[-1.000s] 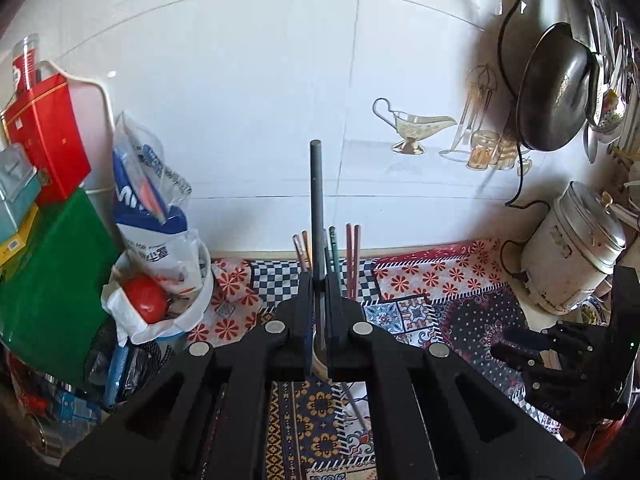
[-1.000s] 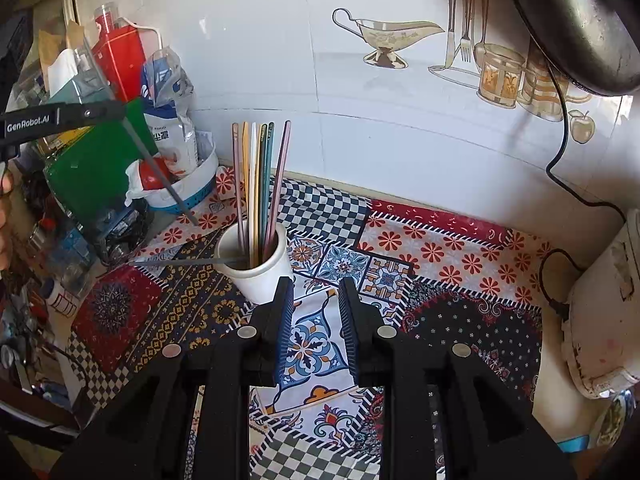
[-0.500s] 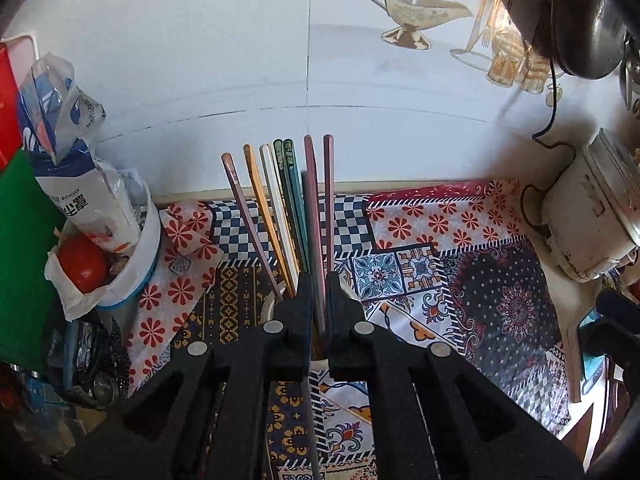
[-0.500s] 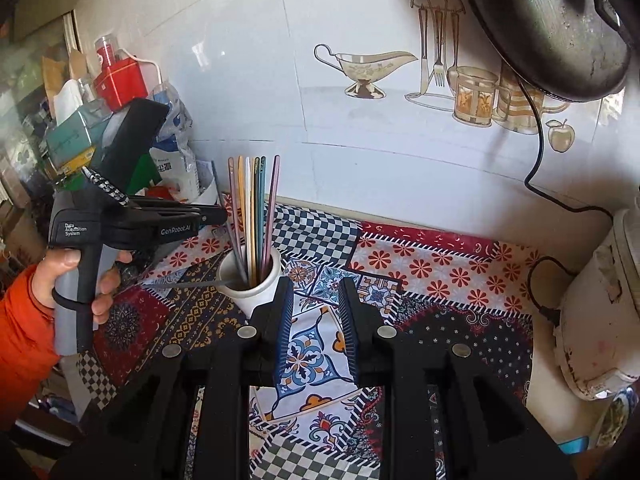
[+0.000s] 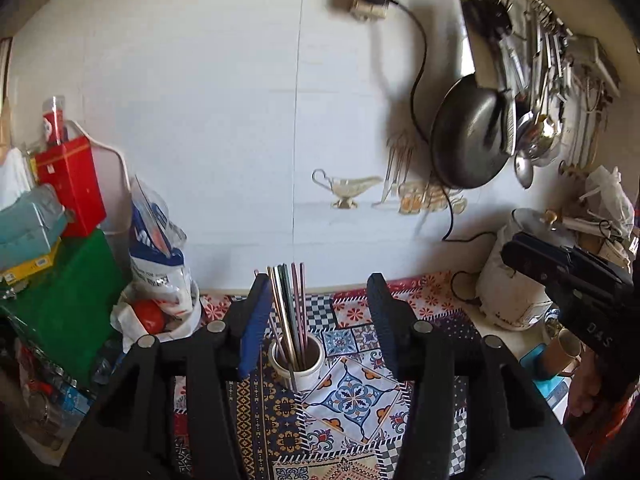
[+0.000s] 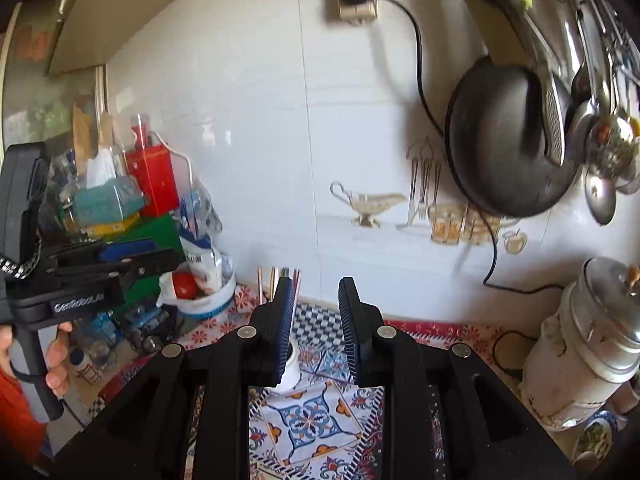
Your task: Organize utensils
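Chopsticks point(image 5: 289, 308) stand in a cup point(image 5: 297, 362) on the tablecloth point(image 5: 352, 396), cooker point(image 5: 508, 280) right

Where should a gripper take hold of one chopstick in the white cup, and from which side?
Grip near the top end, coming from above. The chopsticks stand nearly upright in the white cup; their lower parts sit inside it, packed close. Only the upper shafts stand free above its rim.

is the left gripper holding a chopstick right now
No, the left gripper has its jaws spread wide with nothing between them, and the chopsticks stand in the white cup beyond.
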The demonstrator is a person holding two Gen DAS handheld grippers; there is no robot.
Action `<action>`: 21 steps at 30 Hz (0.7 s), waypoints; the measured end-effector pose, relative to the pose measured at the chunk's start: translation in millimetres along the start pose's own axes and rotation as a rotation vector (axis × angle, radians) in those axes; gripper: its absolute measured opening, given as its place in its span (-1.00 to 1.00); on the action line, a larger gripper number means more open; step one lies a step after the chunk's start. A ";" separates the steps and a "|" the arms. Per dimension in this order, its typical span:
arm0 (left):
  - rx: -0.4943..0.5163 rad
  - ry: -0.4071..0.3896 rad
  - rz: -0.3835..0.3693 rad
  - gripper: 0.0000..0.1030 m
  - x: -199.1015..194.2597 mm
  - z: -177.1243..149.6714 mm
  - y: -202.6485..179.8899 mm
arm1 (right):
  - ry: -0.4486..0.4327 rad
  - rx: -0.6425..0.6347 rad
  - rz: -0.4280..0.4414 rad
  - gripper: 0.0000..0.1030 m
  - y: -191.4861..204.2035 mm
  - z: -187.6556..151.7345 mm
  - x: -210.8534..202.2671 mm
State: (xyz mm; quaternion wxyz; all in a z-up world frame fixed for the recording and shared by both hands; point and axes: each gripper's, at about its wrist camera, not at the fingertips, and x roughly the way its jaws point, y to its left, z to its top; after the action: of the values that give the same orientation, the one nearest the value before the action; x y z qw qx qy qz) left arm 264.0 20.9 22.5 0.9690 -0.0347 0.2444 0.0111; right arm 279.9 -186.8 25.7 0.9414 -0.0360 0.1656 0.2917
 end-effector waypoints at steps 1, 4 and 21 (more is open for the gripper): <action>0.006 -0.037 0.007 0.01 -15.5 1.1 -3.3 | -0.037 -0.004 -0.008 -0.58 5.2 4.6 -11.0; 0.011 -0.124 0.030 0.14 -54.7 0.6 -11.9 | -0.127 0.004 -0.012 -0.42 15.6 13.8 -38.1; -0.017 -0.286 0.108 0.99 -144.3 -37.2 -32.0 | -0.235 0.007 -0.167 0.93 45.9 -11.7 -111.8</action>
State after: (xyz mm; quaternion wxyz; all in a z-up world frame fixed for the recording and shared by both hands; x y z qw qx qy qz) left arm 120.7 -14.4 60.3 0.9916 -0.0277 0.1051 0.0703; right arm 164.1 -210.8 53.1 0.9754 -0.0121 0.0514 0.2142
